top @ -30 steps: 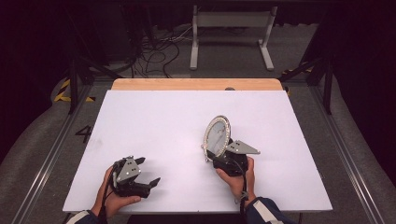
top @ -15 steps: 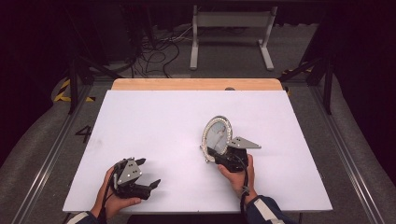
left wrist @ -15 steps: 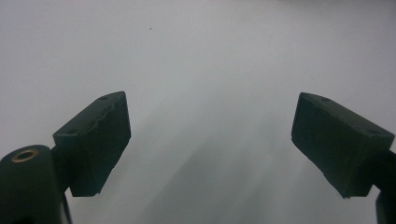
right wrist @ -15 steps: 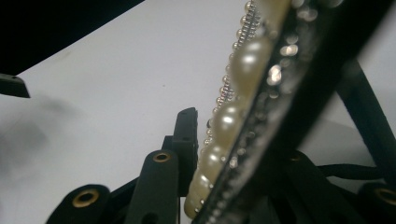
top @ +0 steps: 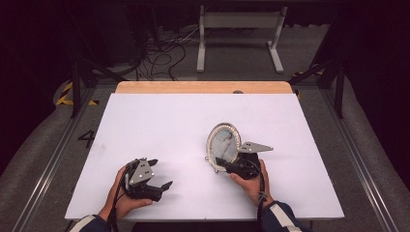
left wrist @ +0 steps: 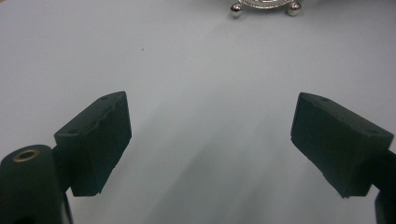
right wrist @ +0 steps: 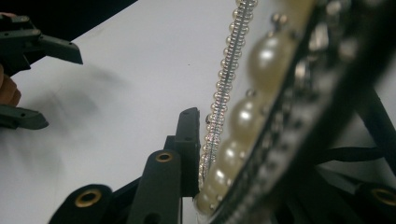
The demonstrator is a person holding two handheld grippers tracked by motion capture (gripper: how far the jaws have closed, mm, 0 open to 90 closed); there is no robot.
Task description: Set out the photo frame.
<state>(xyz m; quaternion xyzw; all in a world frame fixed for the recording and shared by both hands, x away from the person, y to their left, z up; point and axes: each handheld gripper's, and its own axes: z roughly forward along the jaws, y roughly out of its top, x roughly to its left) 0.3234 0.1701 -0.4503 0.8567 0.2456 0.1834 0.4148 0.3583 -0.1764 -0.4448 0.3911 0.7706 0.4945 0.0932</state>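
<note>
Your right gripper [top: 226, 163] is clamped on the lower edge of the oval picture frame [top: 223, 144]; its jaws have just been closing, with the frame's rim between them. In the right gripper view one black pad sits flush against the beaded front edge of the frame [right wrist: 243, 126], the pearl trim right beside it; the other pad is hidden behind the blurred rim. The frame stands upright on the white table [top: 159, 125], right of centre and toward your side, its face turned toward your left. Your right hand [top: 251, 181] is low on the table just behind it. Your left gripper [top: 159, 176] rests near the front left of the table, well apart from the frame, jaws wide open with nothing between them. In the left gripper view both pads [left wrist: 100, 140] hover over bare table, and the frame's two small ball feet [left wrist: 236, 9] show at the top edge.
</note>
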